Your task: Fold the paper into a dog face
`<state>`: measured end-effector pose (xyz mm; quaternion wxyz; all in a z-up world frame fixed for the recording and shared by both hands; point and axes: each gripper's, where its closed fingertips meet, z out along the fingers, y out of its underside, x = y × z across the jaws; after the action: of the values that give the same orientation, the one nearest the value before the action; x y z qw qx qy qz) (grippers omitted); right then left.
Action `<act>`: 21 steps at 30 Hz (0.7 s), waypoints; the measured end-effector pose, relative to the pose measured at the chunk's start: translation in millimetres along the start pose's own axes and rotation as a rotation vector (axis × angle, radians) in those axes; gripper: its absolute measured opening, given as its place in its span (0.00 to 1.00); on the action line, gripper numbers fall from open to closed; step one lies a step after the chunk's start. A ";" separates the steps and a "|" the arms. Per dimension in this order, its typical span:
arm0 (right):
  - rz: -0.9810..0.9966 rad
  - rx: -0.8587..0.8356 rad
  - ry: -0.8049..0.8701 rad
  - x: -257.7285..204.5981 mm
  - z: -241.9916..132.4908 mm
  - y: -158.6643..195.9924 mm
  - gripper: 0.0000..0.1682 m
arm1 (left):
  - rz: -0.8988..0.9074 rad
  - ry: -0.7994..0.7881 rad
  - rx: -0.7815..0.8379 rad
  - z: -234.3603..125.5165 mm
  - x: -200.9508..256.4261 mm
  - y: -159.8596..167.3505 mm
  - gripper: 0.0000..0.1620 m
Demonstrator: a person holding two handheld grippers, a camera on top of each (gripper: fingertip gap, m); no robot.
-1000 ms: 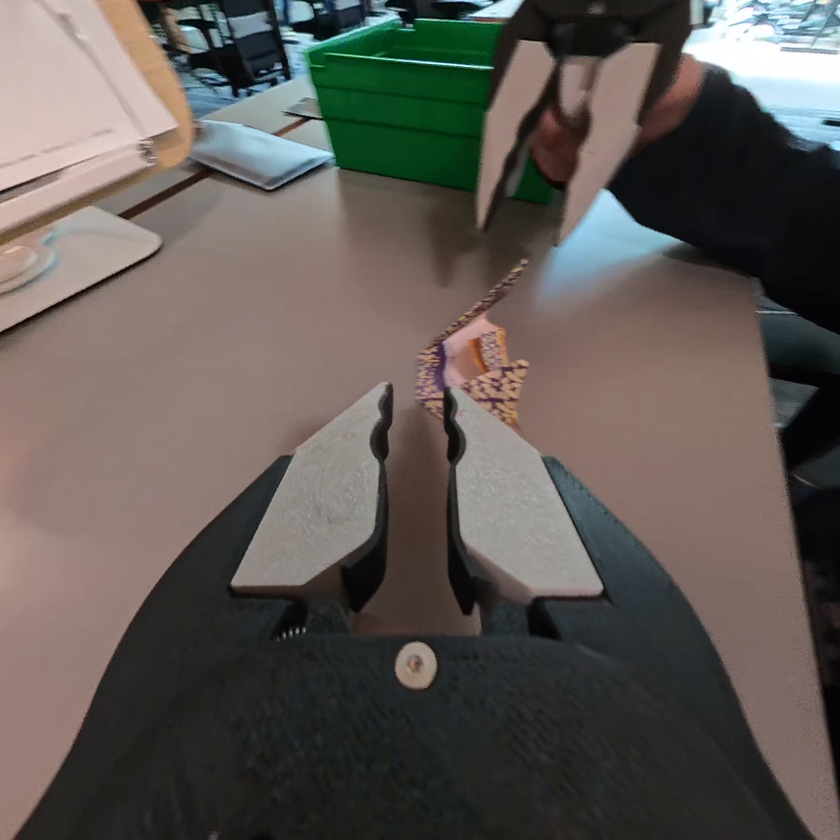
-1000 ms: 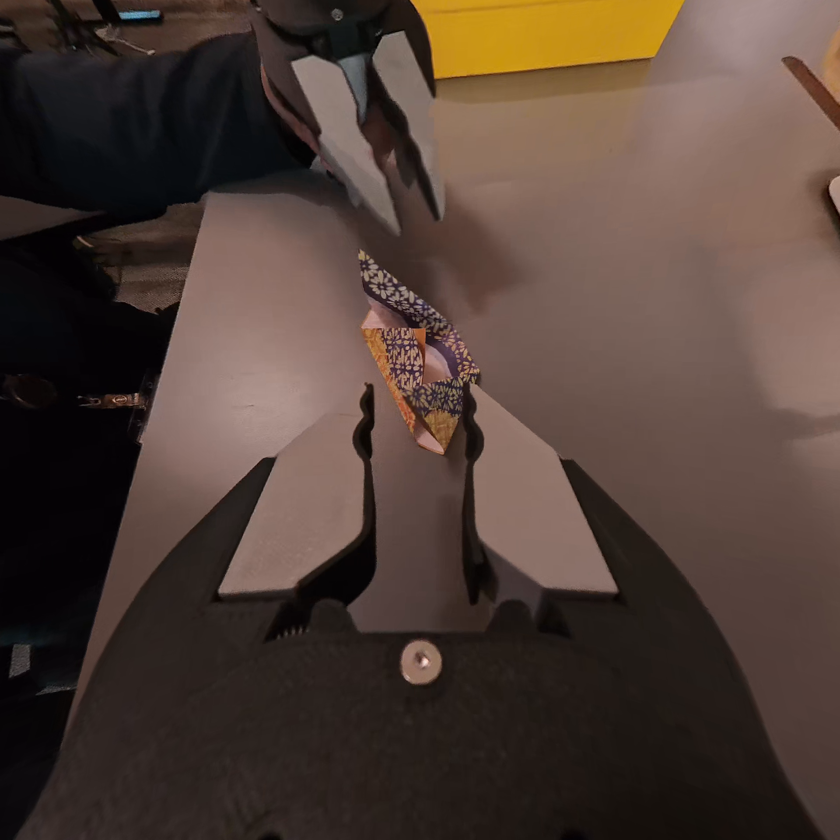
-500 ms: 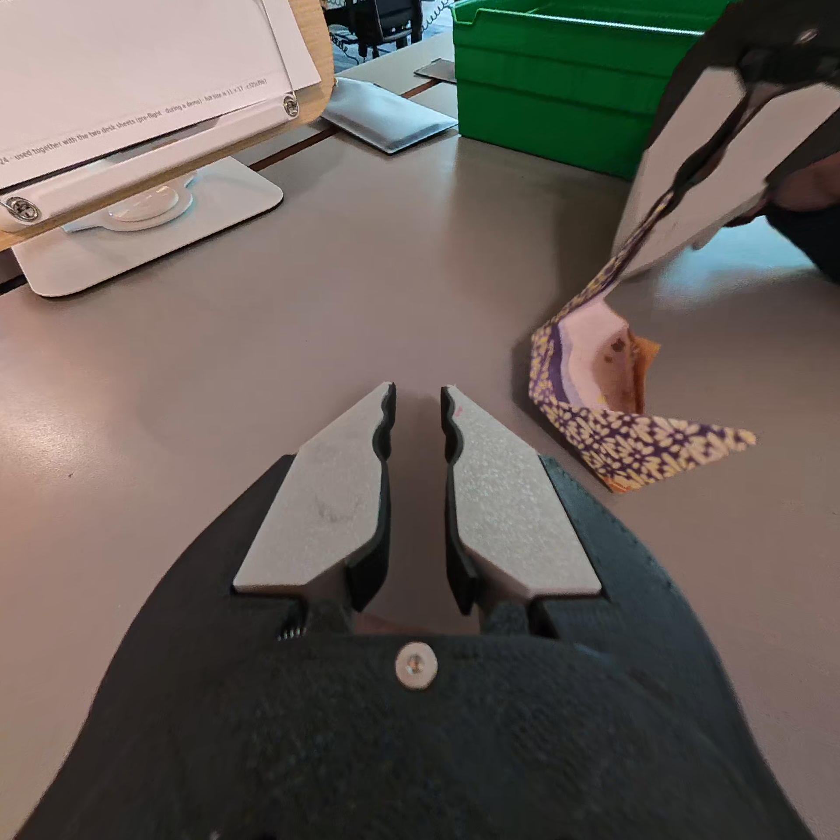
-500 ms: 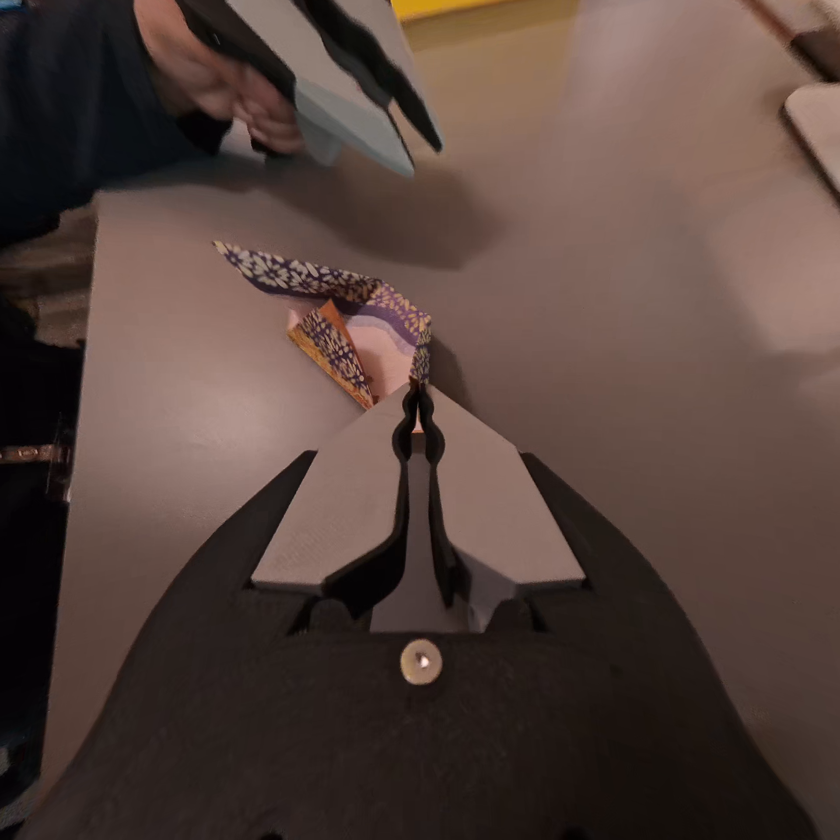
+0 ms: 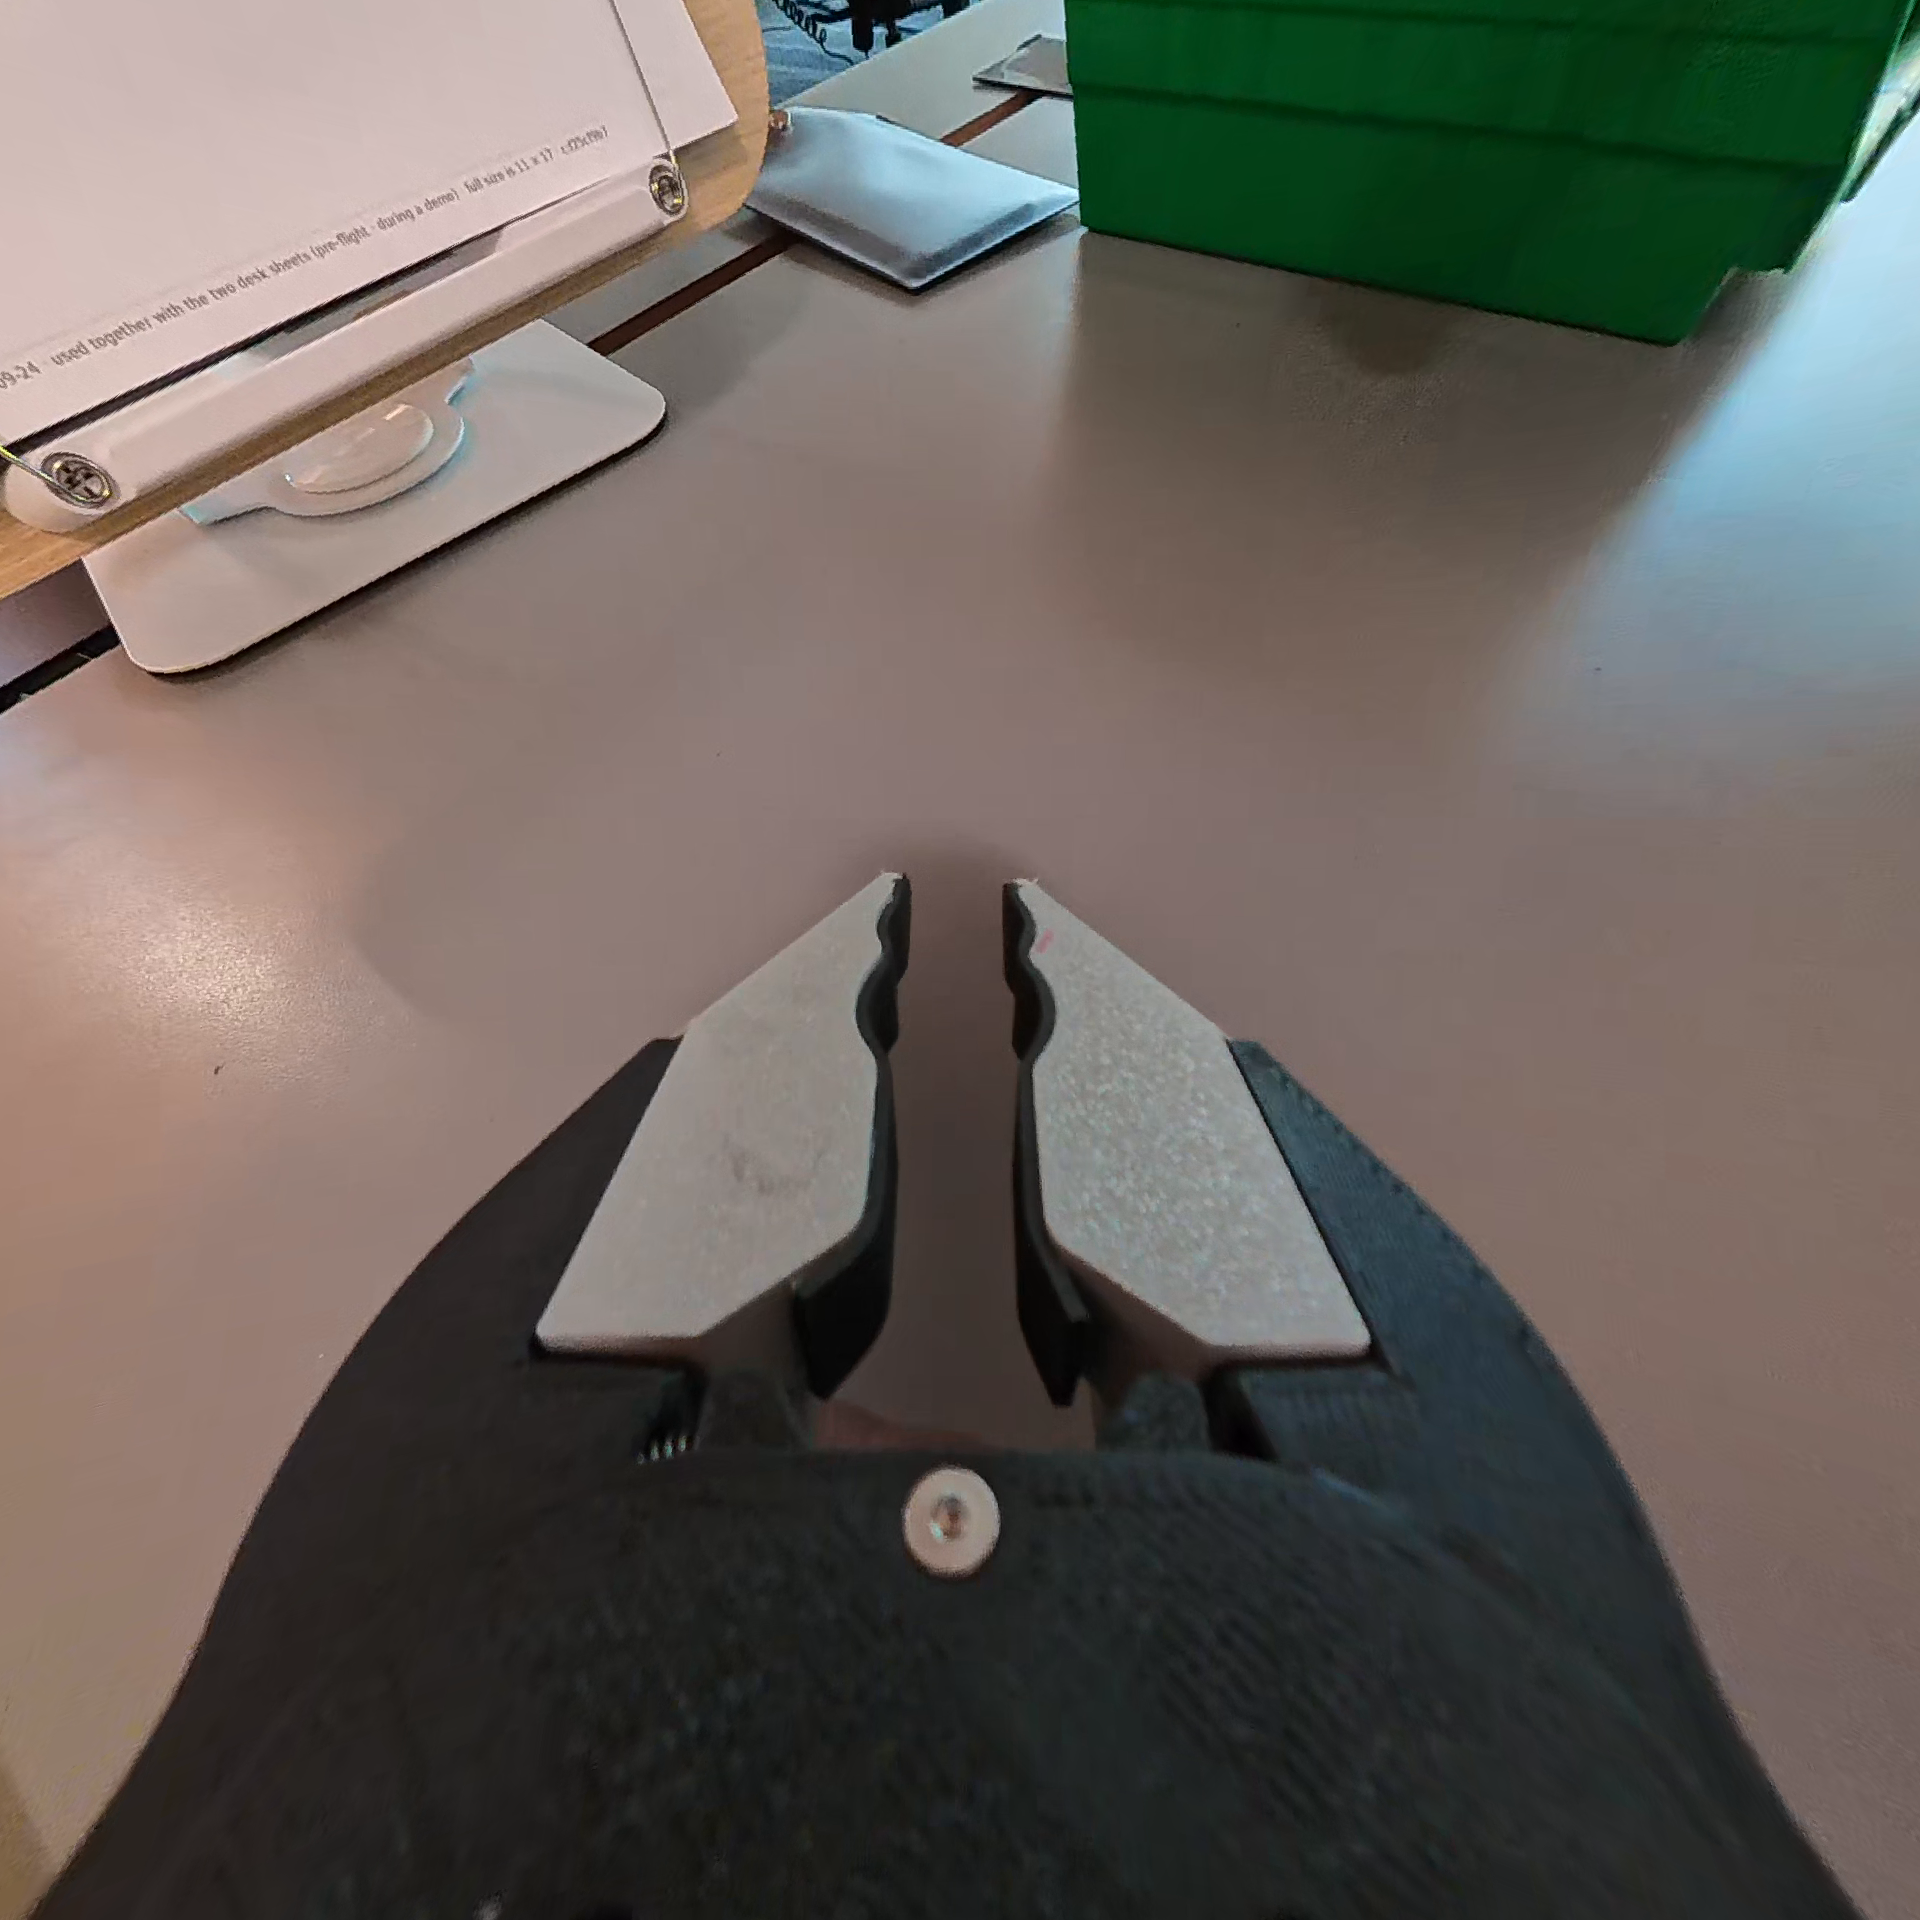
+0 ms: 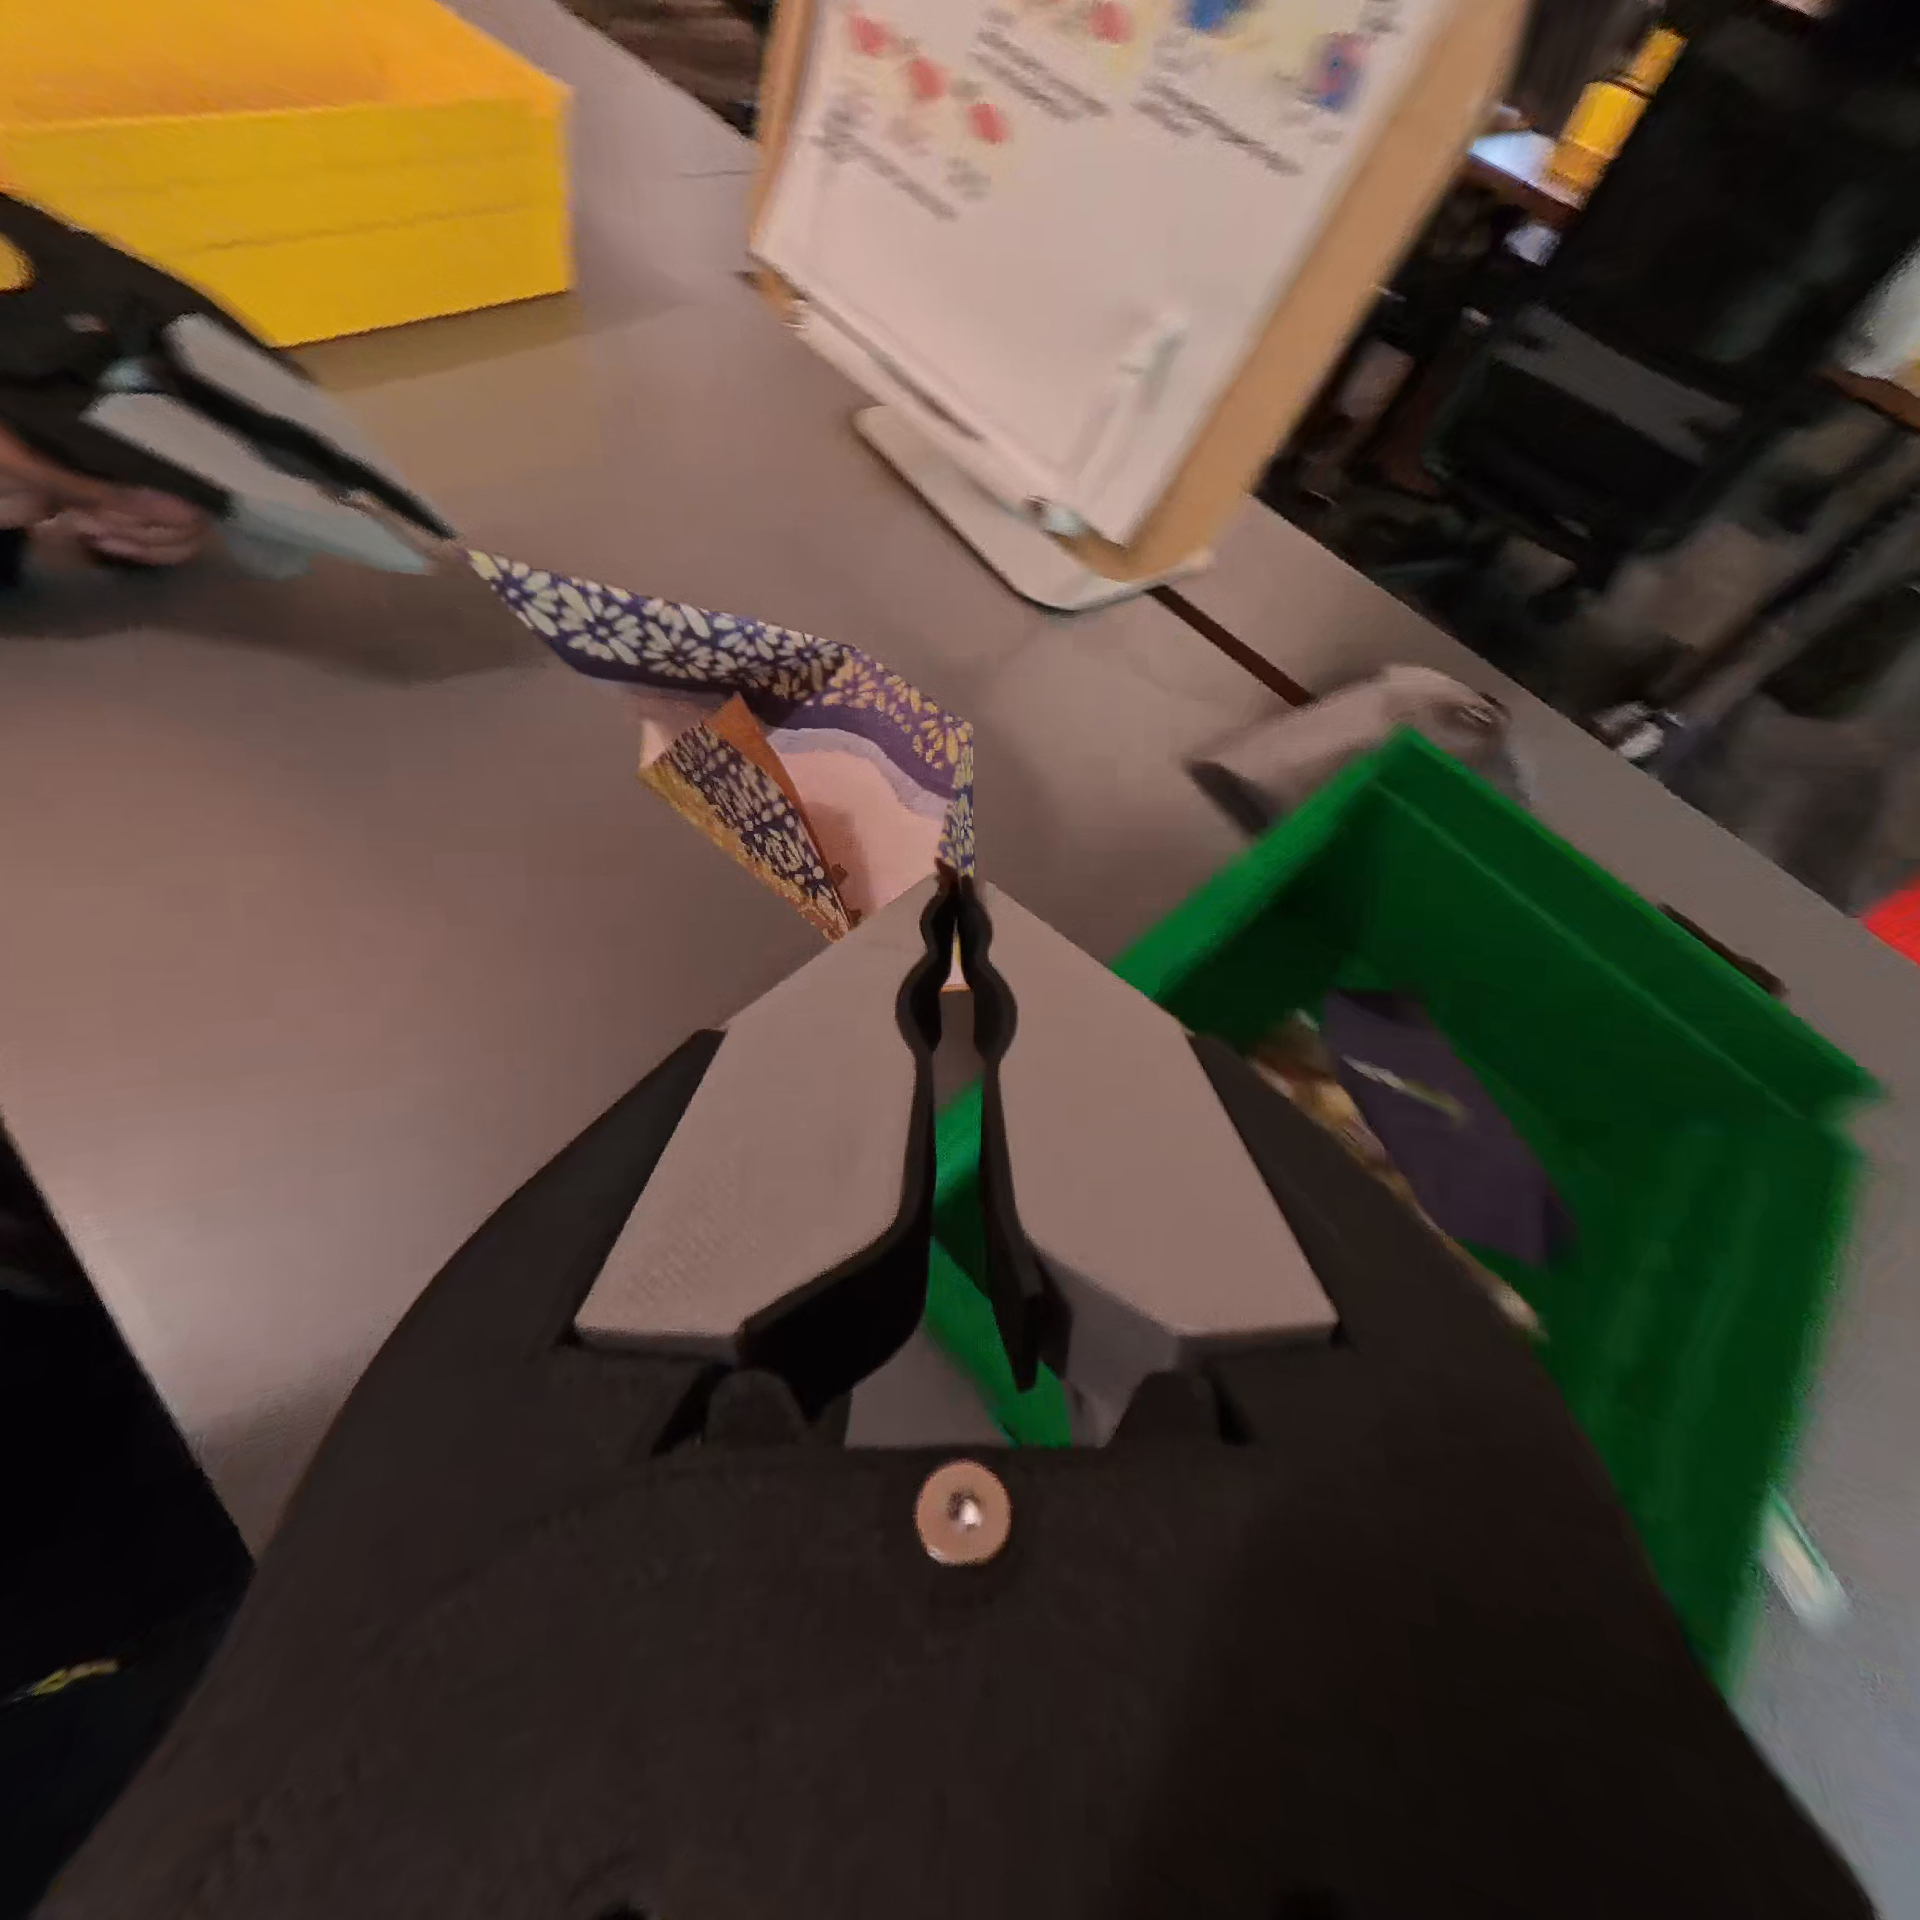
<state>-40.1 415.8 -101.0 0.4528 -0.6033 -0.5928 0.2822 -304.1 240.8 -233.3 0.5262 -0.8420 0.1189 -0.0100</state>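
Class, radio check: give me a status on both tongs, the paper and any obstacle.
Right tongs shut on paper corner, lifted over table. Left tongs open, empty. Green bin close beside the right tongs.

Ahead of the left tongs [image 5: 956,883] the bench [image 5: 1039,644] lies bare. Farther off, a document stand [image 5: 343,457] blocks the left and a green bin [image 5: 1455,187] the right, a grey pouch [image 5: 904,208] between them. Just right of the right tongs [image 6: 958,894] the green bin [image 6: 1558,1039] crowds close.
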 end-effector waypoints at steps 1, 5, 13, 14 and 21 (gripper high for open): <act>0.038 -0.011 0.029 15.5 -9.6 7.0 0.00 | -0.001 -0.001 -0.002 0.2 -0.2 0.2 0.10; 0.181 -0.061 0.106 53.0 -32.2 46.9 0.00 | -0.015 -0.006 -0.003 0.3 -2.3 0.6 0.09; 0.309 -0.280 0.134 70.5 -24.7 134.5 0.00 | -0.066 0.001 0.001 0.1 -6.9 1.2 0.10; 0.295 -0.305 0.133 70.8 -24.2 139.2 0.00 | -0.066 0.000 0.003 -0.2 -7.1 1.0 0.10; 0.261 -0.472 0.043 65.7 -11.4 160.1 0.00 | -0.047 0.003 -0.005 0.6 -4.7 1.8 0.10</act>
<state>52.5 495.3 -224.3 0.2718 -0.7694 -0.5495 0.1792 -308.9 241.6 -234.7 0.5236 -0.8457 0.1001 -0.0234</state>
